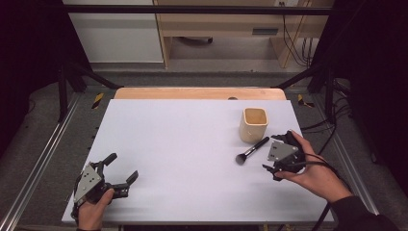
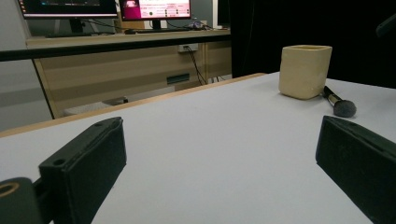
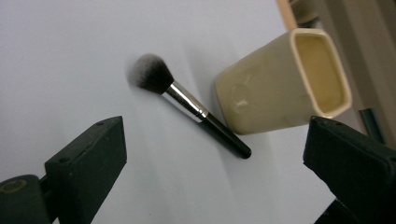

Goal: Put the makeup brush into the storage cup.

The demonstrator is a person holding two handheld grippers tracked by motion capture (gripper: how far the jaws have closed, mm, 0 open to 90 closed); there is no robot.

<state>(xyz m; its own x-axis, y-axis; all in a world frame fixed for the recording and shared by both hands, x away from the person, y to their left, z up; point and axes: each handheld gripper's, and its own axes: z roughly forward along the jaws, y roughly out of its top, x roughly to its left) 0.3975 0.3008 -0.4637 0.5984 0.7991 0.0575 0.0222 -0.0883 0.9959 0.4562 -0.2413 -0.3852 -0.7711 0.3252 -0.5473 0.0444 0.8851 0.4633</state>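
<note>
A cream square cup (image 1: 253, 124) (image 2: 304, 71) (image 3: 280, 84) stands upright on the white table top (image 1: 183, 144), at the right. A makeup brush (image 1: 251, 150) (image 3: 187, 105) (image 2: 338, 103) with a black handle and dark bristles lies flat just in front of it, handle end by the cup's base. My right gripper (image 1: 270, 154) (image 3: 215, 156) is open, just right of the brush and aimed at it, with nothing between its jaws. At the table's front left corner my left gripper (image 1: 122, 168) (image 2: 222, 144) is also open and holds nothing.
A wooden strip (image 1: 199, 93) borders the far edge of the table top. Black frame bars (image 1: 192, 9) and cables (image 1: 332, 130) surround the table. Beyond it stands a desk (image 2: 126, 51) with monitors (image 2: 154, 9).
</note>
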